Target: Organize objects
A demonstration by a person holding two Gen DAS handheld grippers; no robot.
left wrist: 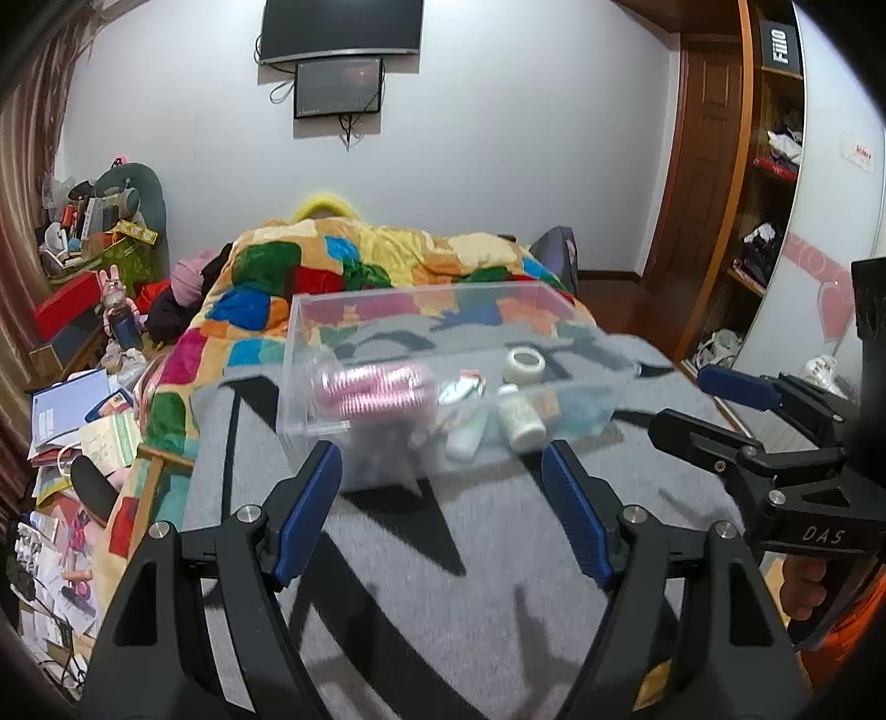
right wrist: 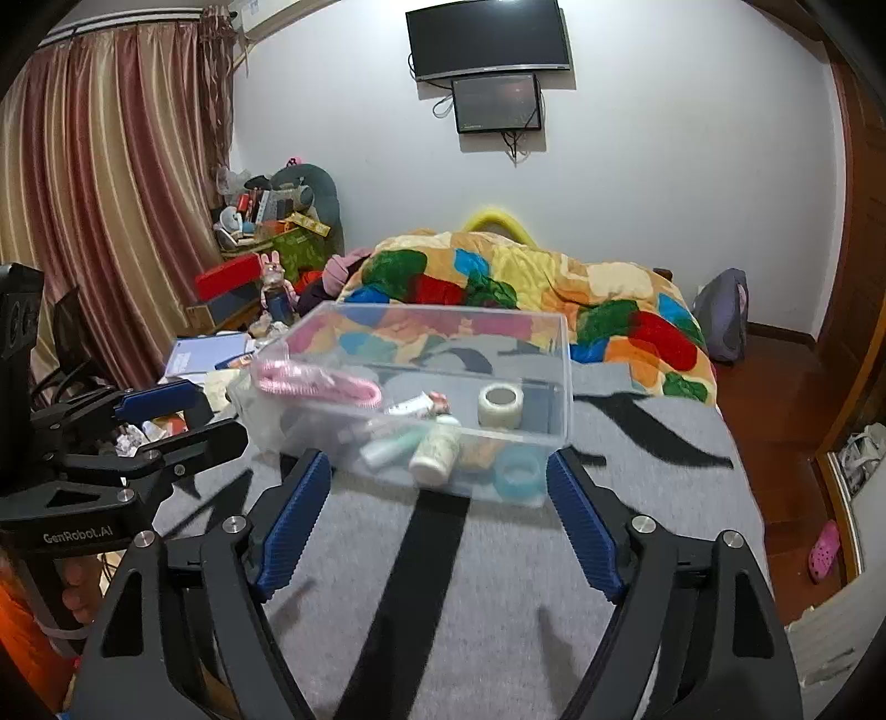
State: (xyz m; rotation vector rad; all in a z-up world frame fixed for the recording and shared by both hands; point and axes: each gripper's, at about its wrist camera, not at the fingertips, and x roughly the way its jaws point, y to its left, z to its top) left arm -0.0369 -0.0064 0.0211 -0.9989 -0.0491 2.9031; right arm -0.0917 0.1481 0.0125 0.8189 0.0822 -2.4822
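Left gripper: the black two-finger gripper with blue ribbed pads point(left wrist: 443, 487) hangs over the blanket just short of the box, jaws spread wide, nothing between them.
Right gripper: the matching black gripper with blue pads point(right wrist: 437, 498) sits at the near wall of the box, jaws also wide apart and empty.
Box: a clear rectangular plastic box point(right wrist: 565, 382) rests on the grey blanket with black stripes point(right wrist: 498, 581), in the middle of the bed.
Far left in box: a pink coiled cord point(right wrist: 315, 379) lies along the left wall.
Middle of box: a small printed tube point(right wrist: 418, 407), a pale green tube point(right wrist: 390, 446) and a white round bottle point(right wrist: 437, 451) lie close together on their sides.
Right in box: a whitish tape roll point(right wrist: 500, 404) stands towards the far side; a translucent blue tape roll point(right wrist: 518, 471) lies at the near right corner.
Beyond the box: a patchwork quilt of many colours point(right wrist: 554, 288) is bunched at the far end of the bed.
Wall: two dark screens point(right wrist: 487, 39) hang one above the other.
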